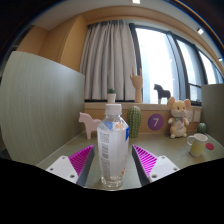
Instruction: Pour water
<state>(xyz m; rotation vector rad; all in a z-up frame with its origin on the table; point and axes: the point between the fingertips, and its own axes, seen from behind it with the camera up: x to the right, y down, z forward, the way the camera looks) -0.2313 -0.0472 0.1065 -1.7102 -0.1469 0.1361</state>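
Observation:
A clear plastic water bottle (113, 140) with a white cap stands upright on the table between my fingers. My gripper (113, 152) is open. Its magenta pads, the left (80, 158) and the right (146, 158), flank the bottle's lower half with a small gap on each side. A white mug (197, 144) stands on the table to the right, beyond the right finger.
Behind the bottle stand a pink horse figure (91, 124), a green cactus (134, 120), a purple ball marked 7 (155, 122) and a stuffed toy (178, 118). A pale green panel (40, 105) rises at the left. A curtain and window are at the back.

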